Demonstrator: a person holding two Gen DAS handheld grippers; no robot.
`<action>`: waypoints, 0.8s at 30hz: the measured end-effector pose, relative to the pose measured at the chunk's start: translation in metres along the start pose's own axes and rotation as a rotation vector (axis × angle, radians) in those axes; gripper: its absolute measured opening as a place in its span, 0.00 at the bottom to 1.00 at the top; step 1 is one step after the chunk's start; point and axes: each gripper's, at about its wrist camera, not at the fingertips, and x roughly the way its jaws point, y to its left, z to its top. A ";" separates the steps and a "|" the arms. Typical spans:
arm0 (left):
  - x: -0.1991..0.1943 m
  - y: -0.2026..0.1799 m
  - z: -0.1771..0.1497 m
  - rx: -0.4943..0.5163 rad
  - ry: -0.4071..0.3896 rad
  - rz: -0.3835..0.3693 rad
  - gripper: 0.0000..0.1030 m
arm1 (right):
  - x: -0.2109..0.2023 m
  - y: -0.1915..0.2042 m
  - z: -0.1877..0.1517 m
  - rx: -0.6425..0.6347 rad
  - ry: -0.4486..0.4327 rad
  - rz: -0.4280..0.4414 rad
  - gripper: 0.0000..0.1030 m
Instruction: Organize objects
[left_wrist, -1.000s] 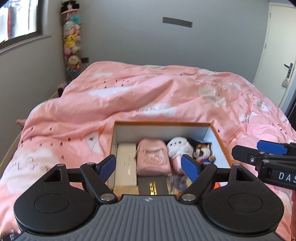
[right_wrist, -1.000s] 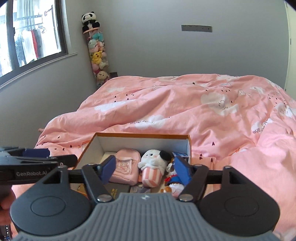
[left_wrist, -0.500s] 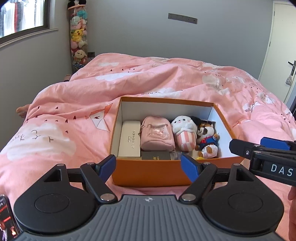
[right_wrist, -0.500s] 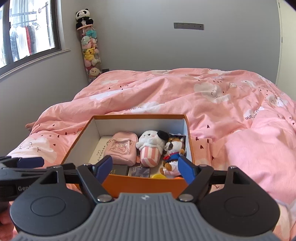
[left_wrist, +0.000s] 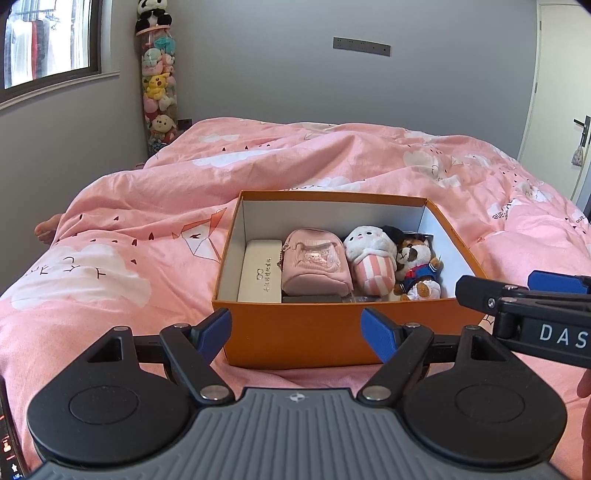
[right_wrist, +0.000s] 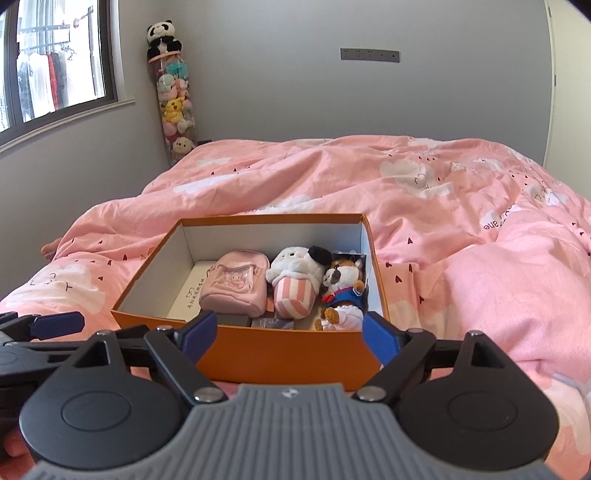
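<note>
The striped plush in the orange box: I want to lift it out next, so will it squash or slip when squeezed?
The striped plush looks soft and stuffed, so it would probably squash and feel light. Its fuzzy fabric likely grips rather than slips. It sits wedged between the pink pouch and the dog plush, so it may drag them along.

I've got the box (left_wrist: 332, 332) sitting on the bed (left_wrist: 332, 162), open side up, just ahead of both grippers. Inside, running left to right along the row: the glasses case (left_wrist: 259, 271) against the left wall, the pouch (left_wrist: 314, 264) beside it, then the striped plush (left_wrist: 371, 262), then the dog plush (left_wrist: 419, 267) nearest the right wall. Flat items (right_wrist: 273, 322) lie in front of them, against the near wall. My left gripper (left_wrist: 297, 334) sits before the near wall; the right gripper (right_wrist: 284, 334), jaws opening with nothing between them, sits before the right half. Beyond the bed's far left corner, a column of toys (left_wrist: 159, 92) stands in the room's corner, under the window (left_wrist: 48, 40) side.
</note>
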 end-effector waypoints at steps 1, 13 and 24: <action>0.000 0.000 0.000 -0.001 0.000 0.000 0.90 | 0.000 -0.001 0.000 0.002 -0.005 0.000 0.85; 0.000 -0.002 0.000 0.010 -0.017 0.014 0.90 | 0.004 -0.005 -0.003 0.022 0.005 -0.004 0.86; -0.001 -0.002 -0.001 0.009 -0.018 0.013 0.90 | 0.005 -0.007 -0.004 0.024 0.009 -0.007 0.89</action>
